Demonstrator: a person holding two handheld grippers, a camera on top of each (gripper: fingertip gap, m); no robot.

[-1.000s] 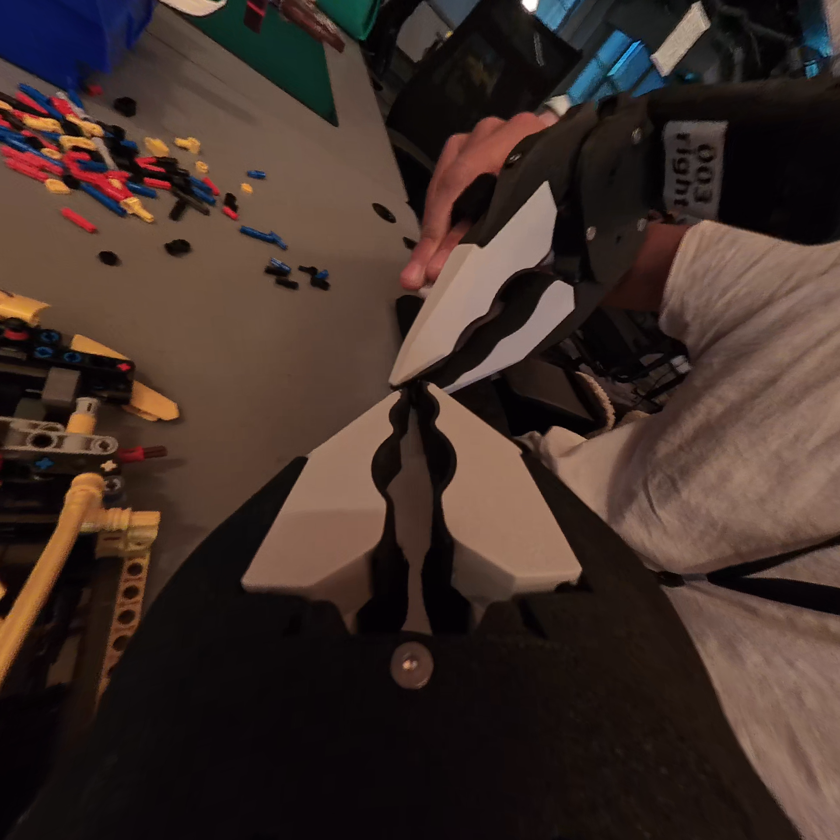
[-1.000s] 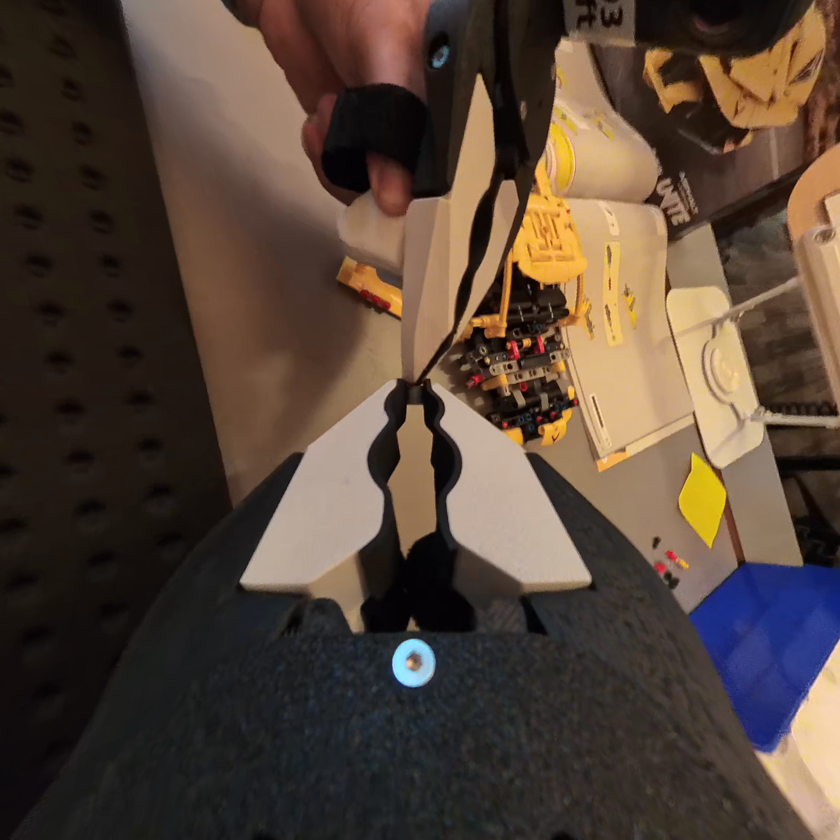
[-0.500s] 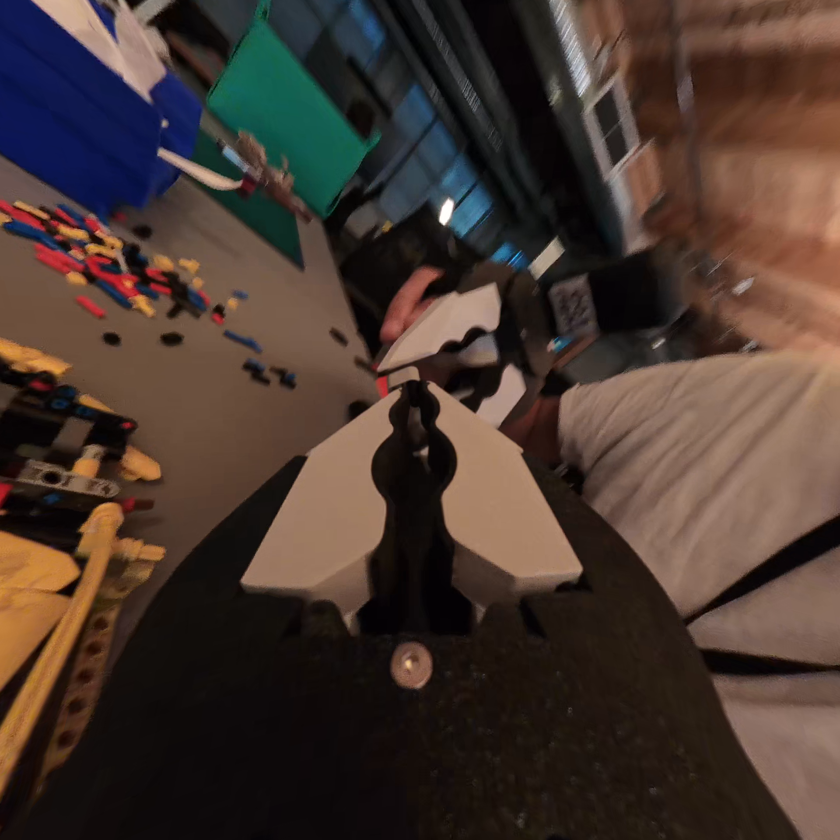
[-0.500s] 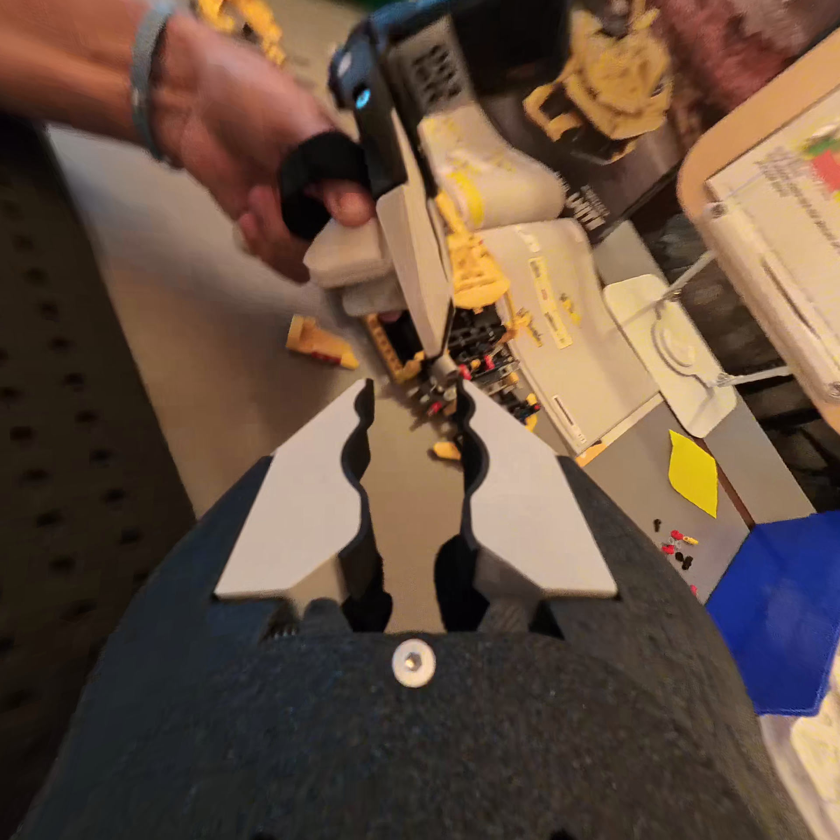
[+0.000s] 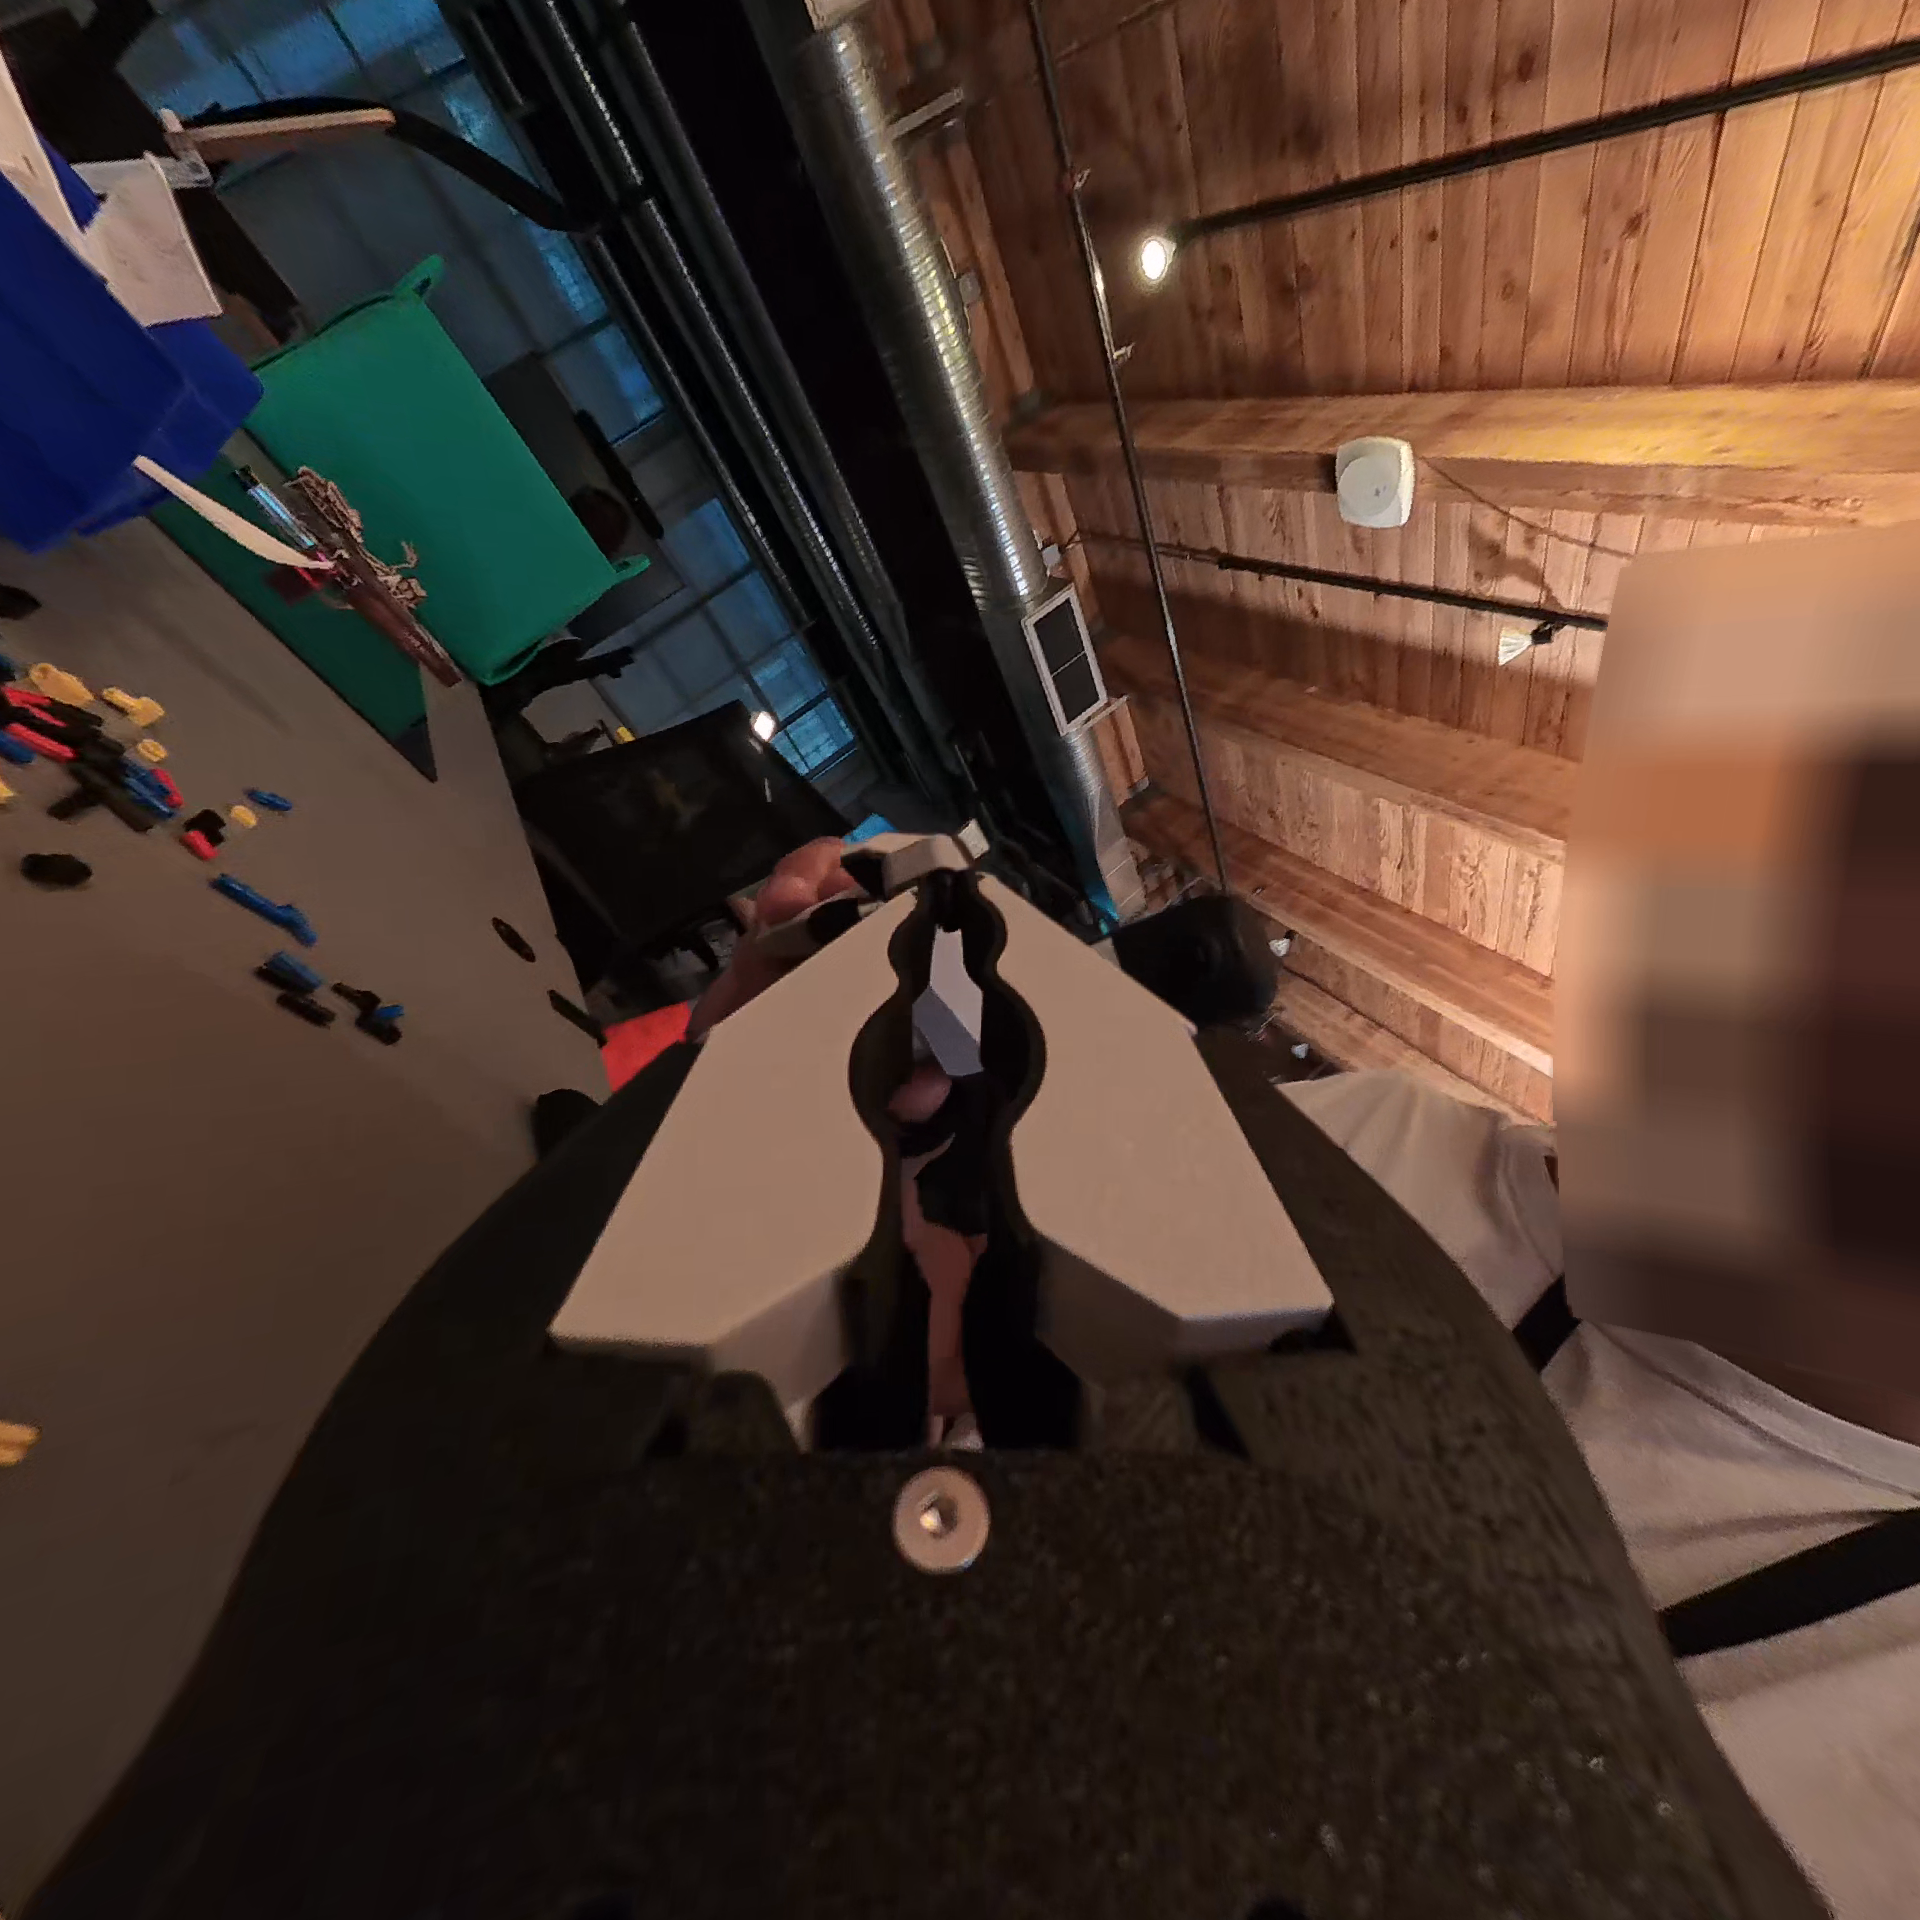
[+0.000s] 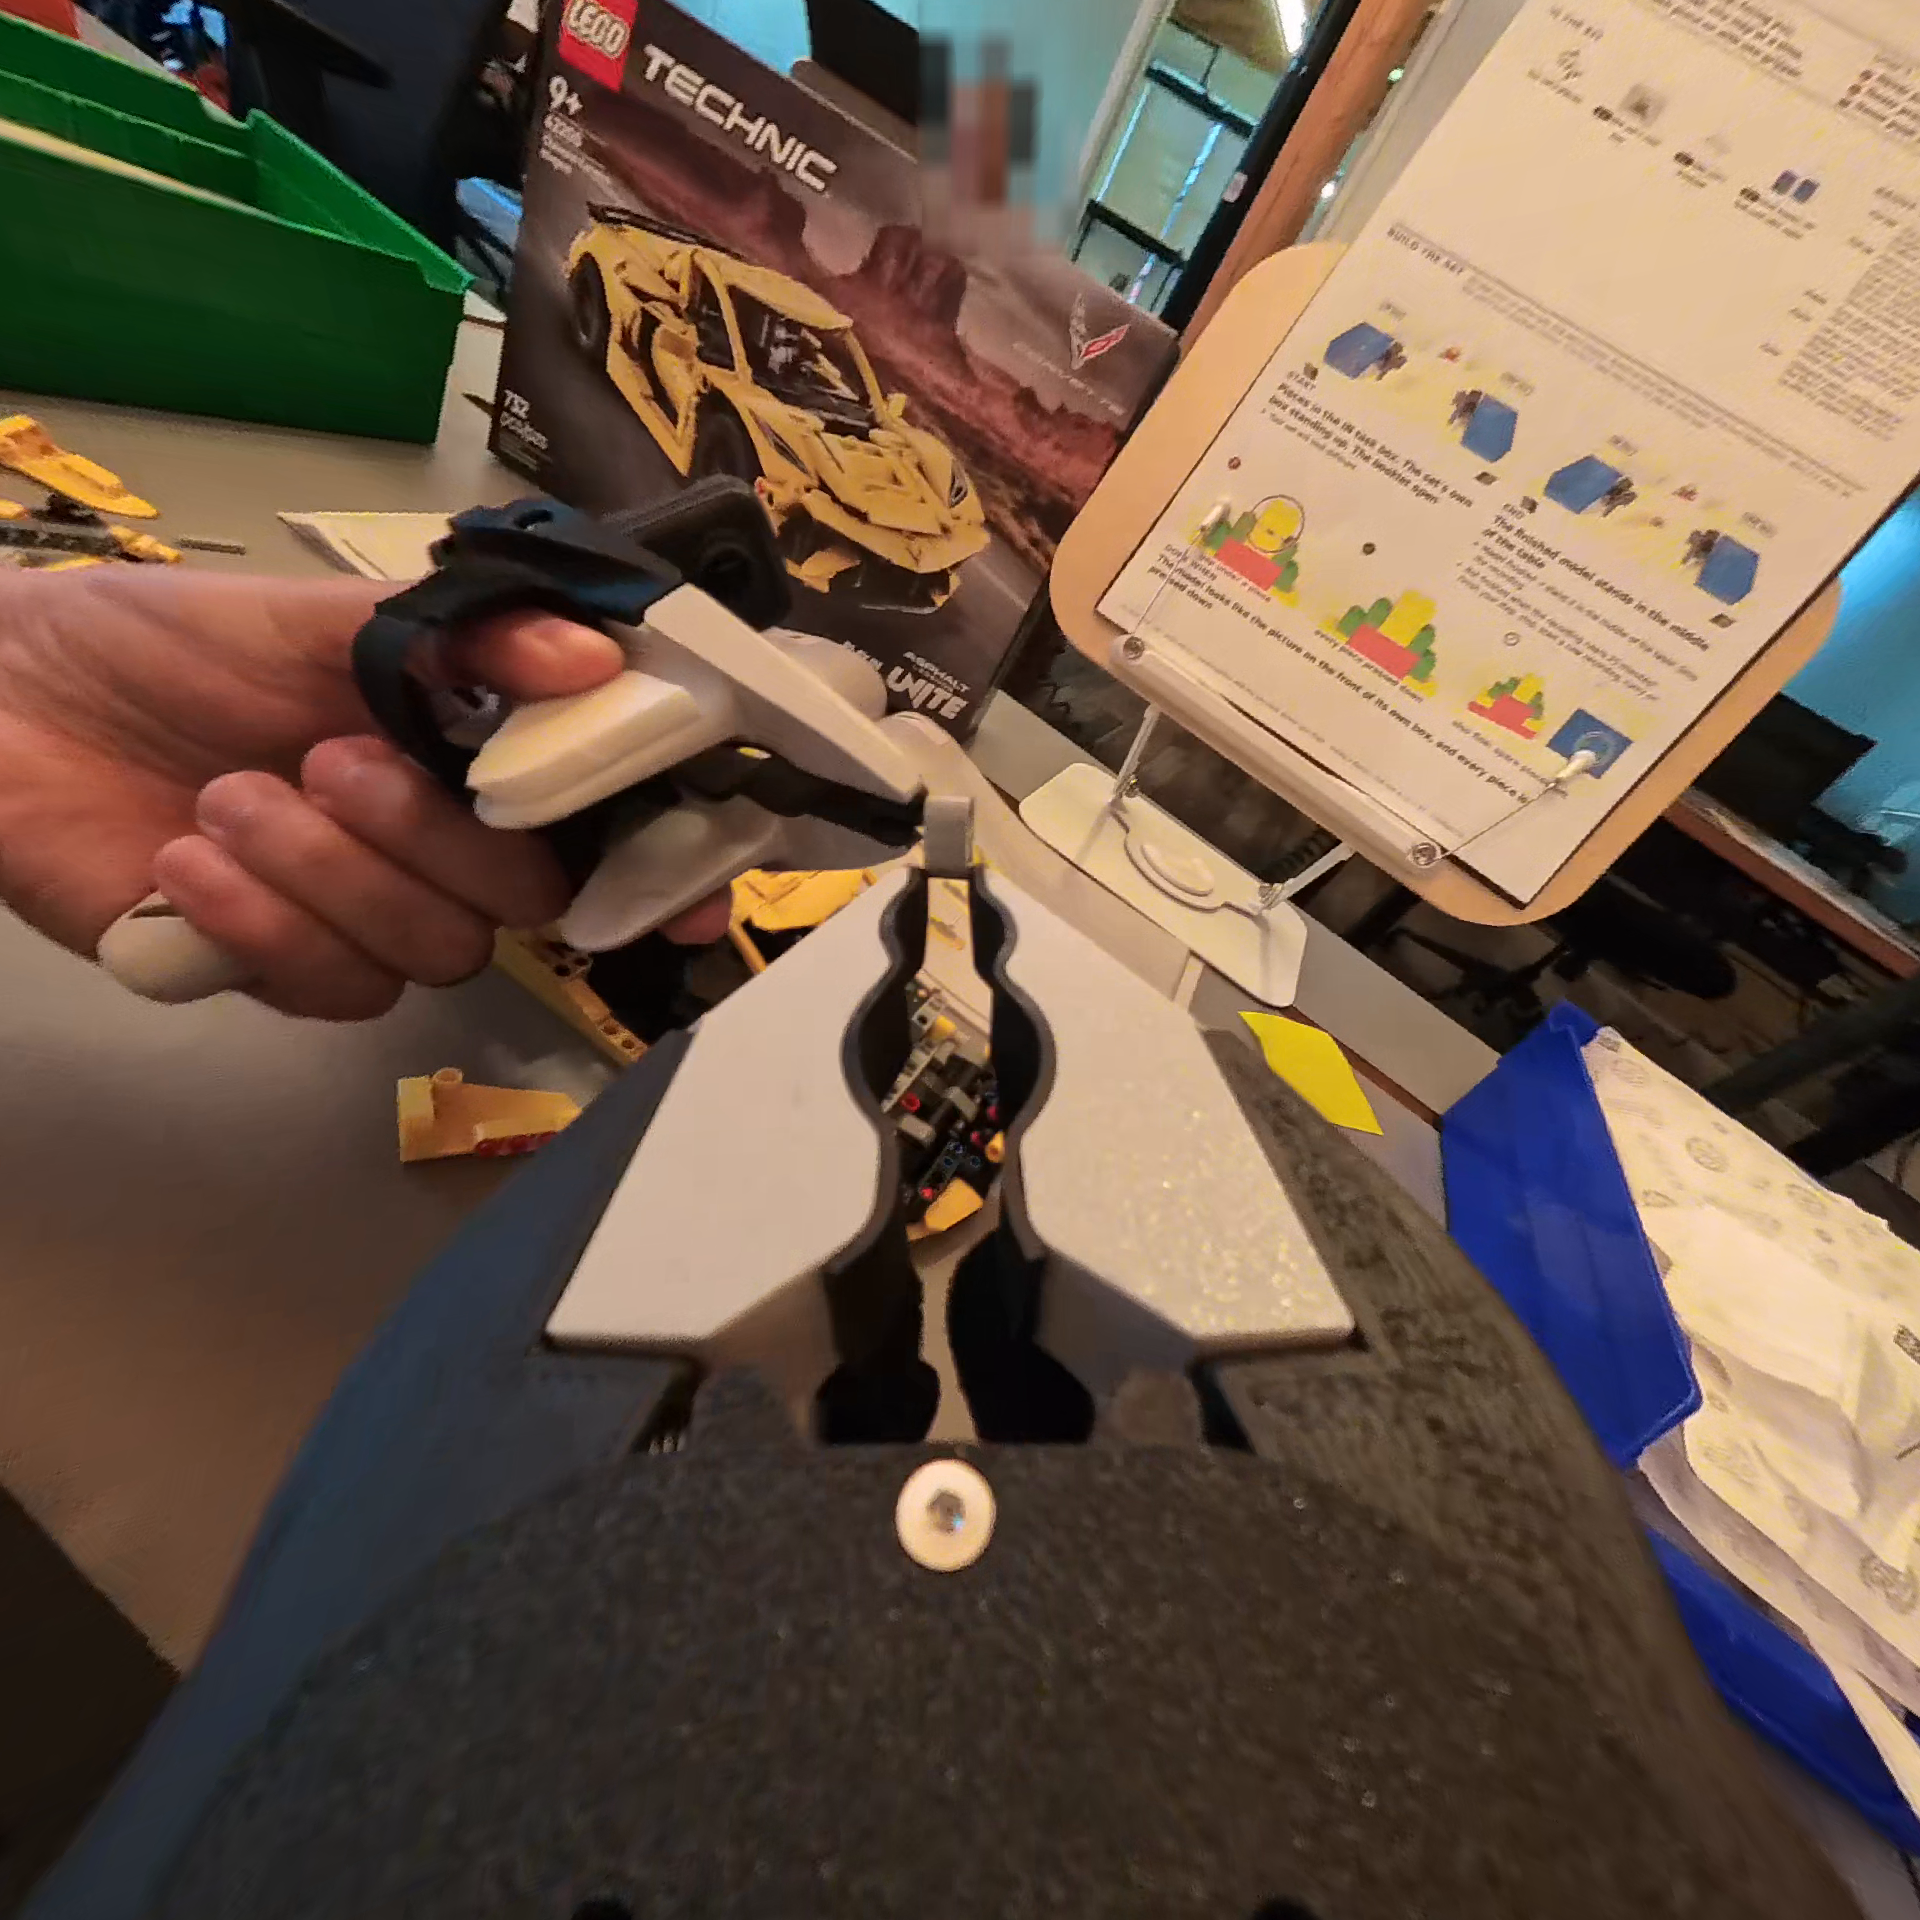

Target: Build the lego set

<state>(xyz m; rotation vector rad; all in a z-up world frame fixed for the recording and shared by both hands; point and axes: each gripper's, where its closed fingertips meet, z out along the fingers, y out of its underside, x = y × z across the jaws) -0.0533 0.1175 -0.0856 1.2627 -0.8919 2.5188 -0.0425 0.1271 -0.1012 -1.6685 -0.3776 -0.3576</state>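
Note:
A small grey Lego piece (image 6: 948, 836) is held in the air between both grippers. My right gripper (image 6: 948, 878) is shut on its lower end. My left gripper (image 6: 912, 805) comes in from the left, held by a hand, and its tips pinch the piece's upper edge. In the left wrist view my left gripper (image 5: 945, 896) is shut, with the piece's pale end (image 5: 971, 837) just beyond its tips. The right gripper's fingers (image 5: 904, 868) cross behind them. The half-built yellow and black model (image 6: 945, 1122) lies on the table below, seen between my right fingers.
The set's box (image 6: 790, 343) and an instruction sheet on a stand (image 6: 1507, 416) stand behind. A loose yellow part (image 6: 478, 1117), a blue bin (image 6: 1548, 1247) and green trays (image 6: 187, 281) are around. Loose pieces (image 5: 104, 769) lie on the grey table (image 5: 260, 1195). Left and right tips are no more than a few centimetres apart.
My right gripper opened wide, then shut again on the grey piece while the left stayed shut. Both grippers rose and tilted up from the table; the left view now faces the ceiling.

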